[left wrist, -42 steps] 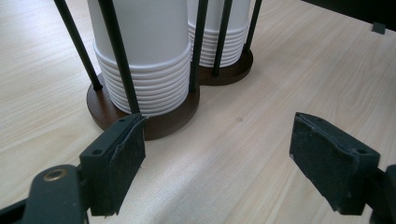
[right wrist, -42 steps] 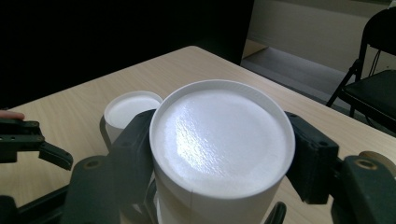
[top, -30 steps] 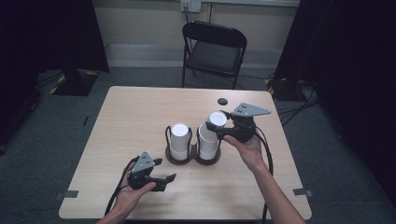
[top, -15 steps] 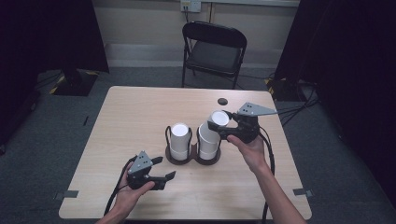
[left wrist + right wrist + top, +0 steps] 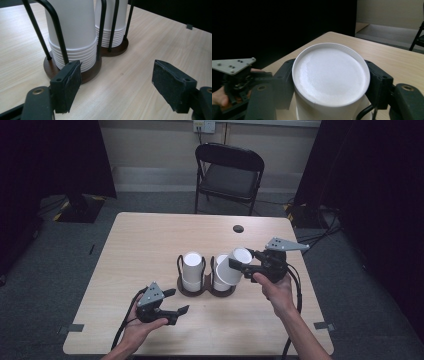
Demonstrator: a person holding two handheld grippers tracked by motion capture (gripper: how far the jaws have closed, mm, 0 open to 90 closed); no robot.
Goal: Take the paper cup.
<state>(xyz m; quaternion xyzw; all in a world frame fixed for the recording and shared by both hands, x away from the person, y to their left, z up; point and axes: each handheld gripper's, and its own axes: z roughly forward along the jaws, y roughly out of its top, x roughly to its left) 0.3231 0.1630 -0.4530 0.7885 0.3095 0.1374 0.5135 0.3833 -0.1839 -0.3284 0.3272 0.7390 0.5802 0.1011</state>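
Right gripper [image 5: 240, 265] is clenched on the top white cup [image 5: 234, 268], tilted off the right-hand stack [image 5: 220, 279] in the cup holder [image 5: 206, 289], base toward 1 o'clock. Stack lies at 8 o'clock from that gripper. Left gripper [image 5: 172, 302] idles with jaws apart, well off at 7 o'clock.

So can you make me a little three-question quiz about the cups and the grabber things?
1. True or false: the right gripper is shut on a white cup.
2. What is the cup holder standing on? A) the chair B) the table C) the floor
3. Fill in: the left gripper has its jaws ____, with nothing between them.

Key
1. True. In the right gripper view its pads squeeze the cup on both sides, and the cup is tilted.
2. B, the table.
3. Open.
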